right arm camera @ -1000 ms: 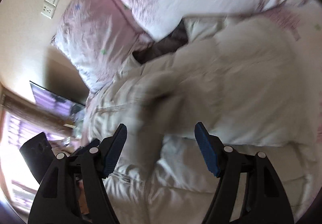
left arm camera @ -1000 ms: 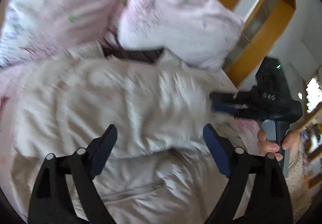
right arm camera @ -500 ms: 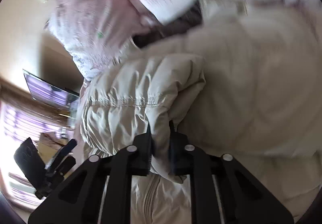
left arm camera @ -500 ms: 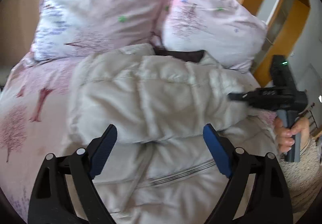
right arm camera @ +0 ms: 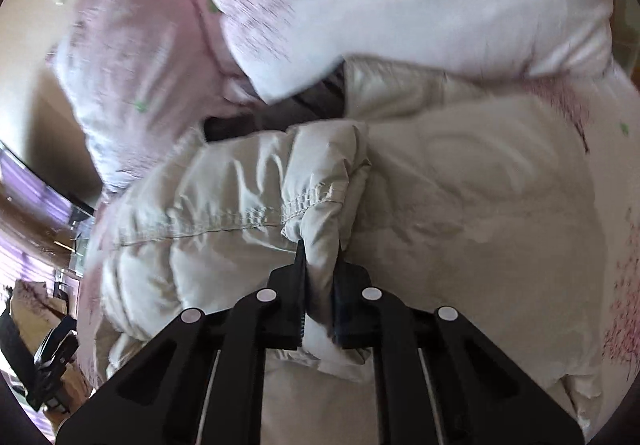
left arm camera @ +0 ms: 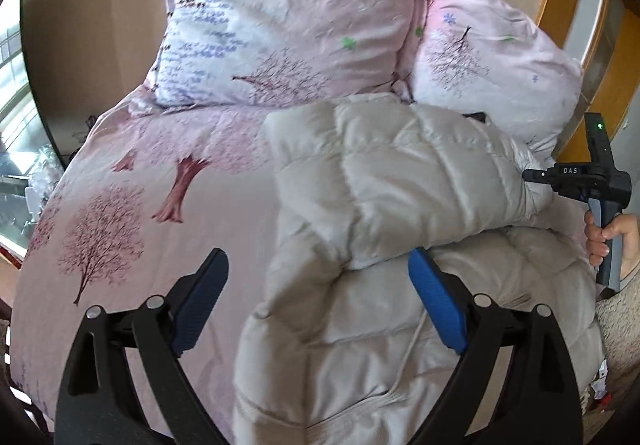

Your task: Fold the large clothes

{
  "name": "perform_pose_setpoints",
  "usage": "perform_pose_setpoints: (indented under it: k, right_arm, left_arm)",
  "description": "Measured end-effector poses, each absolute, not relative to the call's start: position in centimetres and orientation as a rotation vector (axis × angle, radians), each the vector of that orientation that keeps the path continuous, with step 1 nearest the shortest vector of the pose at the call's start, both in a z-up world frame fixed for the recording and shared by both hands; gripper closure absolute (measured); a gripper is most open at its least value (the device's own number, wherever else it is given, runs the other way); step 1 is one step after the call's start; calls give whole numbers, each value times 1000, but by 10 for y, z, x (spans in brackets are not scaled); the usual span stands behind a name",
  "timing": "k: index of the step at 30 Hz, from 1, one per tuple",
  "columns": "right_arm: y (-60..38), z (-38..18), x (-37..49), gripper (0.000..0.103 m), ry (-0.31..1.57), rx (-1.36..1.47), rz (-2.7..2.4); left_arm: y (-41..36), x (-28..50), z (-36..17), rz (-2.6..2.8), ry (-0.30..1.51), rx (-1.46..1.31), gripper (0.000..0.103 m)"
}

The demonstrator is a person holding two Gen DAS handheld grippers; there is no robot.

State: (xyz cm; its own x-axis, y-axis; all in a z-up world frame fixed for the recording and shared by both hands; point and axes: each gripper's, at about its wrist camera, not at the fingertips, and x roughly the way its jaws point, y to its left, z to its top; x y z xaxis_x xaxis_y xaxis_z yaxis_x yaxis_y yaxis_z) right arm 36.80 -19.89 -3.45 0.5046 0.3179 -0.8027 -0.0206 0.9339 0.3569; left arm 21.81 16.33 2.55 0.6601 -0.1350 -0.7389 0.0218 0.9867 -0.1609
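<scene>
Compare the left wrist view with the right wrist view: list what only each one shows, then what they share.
Only the left wrist view shows the open left tongs hovering over the white puffer jacket, the tree-print bedsheet bare to the jacket's left, and the person's hand holding the right tool's handle. Only the right wrist view shows the right tongs shut on the jacket's elastic sleeve cuff, and a dark screen at the left edge. Both show the jacket, the two pink floral pillows and the dark collar lining.

A puffy off-white quilted jacket (left arm camera: 384,245) lies rumpled on the bed, one sleeve (right arm camera: 248,213) folded across its body.
</scene>
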Motion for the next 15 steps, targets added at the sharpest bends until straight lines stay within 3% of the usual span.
perform_pose_setpoints:
  k: [6, 13, 15]
  right_arm:
    - [-200, -47, 373, 72, 1106, 283, 168]
    - [-242, 1, 310, 4, 990, 264, 98]
    - [-257, 12, 289, 1, 963, 239, 38]
  left_arm:
    - [175, 207, 18, -101, 852, -159, 6]
    - [185, 169, 14, -57, 786, -63, 6]
    - [191, 162, 9, -38, 827, -81, 2]
